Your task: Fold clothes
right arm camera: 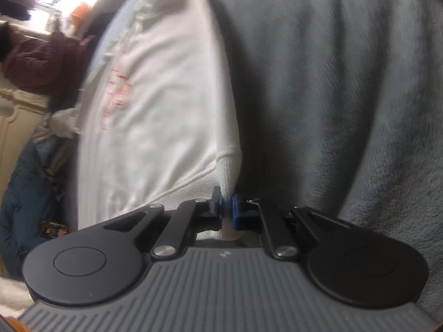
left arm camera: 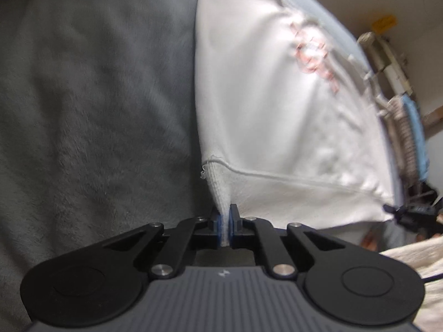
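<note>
A white sweatshirt (left arm camera: 263,105) with pink lettering lies spread on a grey fleece blanket (left arm camera: 91,105). My left gripper (left arm camera: 227,221) is shut on the ribbed hem at the garment's near left corner; the cloth runs up from between the blue pads. In the right wrist view the same white sweatshirt (right arm camera: 160,105) stretches away to the left, and my right gripper (right arm camera: 227,207) is shut on its ribbed hem at the near right corner. The other gripper (left arm camera: 409,213) shows small at the hem's far end in the left wrist view.
The grey fleece blanket (right arm camera: 346,96) covers the surface on both outer sides. Past the garment stand cluttered shelves (left arm camera: 393,63). A dark red jacket (right arm camera: 41,58) and a blue garment (right arm camera: 25,193) hang or lie at the left of the right wrist view.
</note>
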A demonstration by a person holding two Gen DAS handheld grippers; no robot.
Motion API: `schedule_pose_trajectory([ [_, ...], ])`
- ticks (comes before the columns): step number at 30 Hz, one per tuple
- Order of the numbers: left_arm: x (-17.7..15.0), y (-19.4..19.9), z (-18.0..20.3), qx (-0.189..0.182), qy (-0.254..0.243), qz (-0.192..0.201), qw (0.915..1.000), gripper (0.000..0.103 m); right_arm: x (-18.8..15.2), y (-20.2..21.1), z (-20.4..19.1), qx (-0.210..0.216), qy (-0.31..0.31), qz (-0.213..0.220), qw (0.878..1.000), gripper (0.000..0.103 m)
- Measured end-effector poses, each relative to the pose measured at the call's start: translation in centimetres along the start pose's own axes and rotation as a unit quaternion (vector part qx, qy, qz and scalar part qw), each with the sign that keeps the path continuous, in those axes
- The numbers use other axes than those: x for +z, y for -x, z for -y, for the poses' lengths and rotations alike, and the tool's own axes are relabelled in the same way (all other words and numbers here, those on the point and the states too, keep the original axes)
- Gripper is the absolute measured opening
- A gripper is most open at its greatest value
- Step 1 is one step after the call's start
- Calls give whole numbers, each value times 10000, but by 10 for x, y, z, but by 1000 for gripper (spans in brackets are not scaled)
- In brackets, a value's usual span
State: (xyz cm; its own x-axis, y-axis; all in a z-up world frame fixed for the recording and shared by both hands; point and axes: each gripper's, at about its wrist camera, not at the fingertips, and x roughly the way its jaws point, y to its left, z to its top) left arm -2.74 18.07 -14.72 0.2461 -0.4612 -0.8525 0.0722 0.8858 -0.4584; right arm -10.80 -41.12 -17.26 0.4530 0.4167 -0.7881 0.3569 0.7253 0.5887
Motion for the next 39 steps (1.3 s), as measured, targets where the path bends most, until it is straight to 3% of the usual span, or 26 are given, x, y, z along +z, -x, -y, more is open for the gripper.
schedule_pose_trajectory([
  [4, -2, -3, 6, 232, -310, -23, 9992, 9, -1, -2, 11, -52, -119, 19, 9999, 8],
  [7, -6, 6, 13, 468, -543, -63, 9974, 22, -2, 16, 13, -328, -75, 134, 9993, 17],
  [9, -8, 19, 14, 689, -673, 33, 9953, 26, -1, 31, 12, -655, 55, 297, 9974, 24],
  [11, -7, 36, 15, 883, -756, 264, 9929, 26, 2, 51, 3, -1238, 457, 681, 9889, 25],
  [13, -6, 52, 17, 980, -790, 583, 9903, 25, 7, 64, -14, -1518, 1006, 1040, 9777, 26],
  [16, 15, 53, 35, 878, -1098, 945, 9855, 26, 14, 47, -66, -1133, 2099, 1205, 9636, 26],
  [19, 42, 30, 64, 714, -1417, 1208, 9799, 26, 17, 10, -132, -550, 3330, 1171, 9340, 26],
  [23, 81, -25, 96, 648, -1488, 1382, 9770, 25, 0, -72, -231, 197, 4907, 945, 8659, 24],
  [26, 98, -58, 109, 943, -1575, 1529, 9710, 25, -10, -117, -261, 465, 5376, 711, 8389, 24],
  [28, 107, -75, 110, 1190, -1490, 1526, 9697, 25, -15, -139, -267, 542, 5504, 595, 8310, 24],
  [31, 109, -79, 100, 1163, -1378, 1577, 9709, 20, -17, -161, -253, 359, 5590, 285, 8279, 21],
  [33, 108, -74, 93, 1136, -1410, 1597, 9704, 19, -23, -153, -230, 431, 5659, 320, 8227, 20],
  [37, 111, -71, 76, 913, -1211, 1628, 9749, 19, -4, -112, -178, 308, 5178, 76, 8549, 20],
  [39, 112, -69, 69, 775, -1094, 1644, 9772, 19, 4, -90, -152, 6, 5064, 15, 8623, 19],
])
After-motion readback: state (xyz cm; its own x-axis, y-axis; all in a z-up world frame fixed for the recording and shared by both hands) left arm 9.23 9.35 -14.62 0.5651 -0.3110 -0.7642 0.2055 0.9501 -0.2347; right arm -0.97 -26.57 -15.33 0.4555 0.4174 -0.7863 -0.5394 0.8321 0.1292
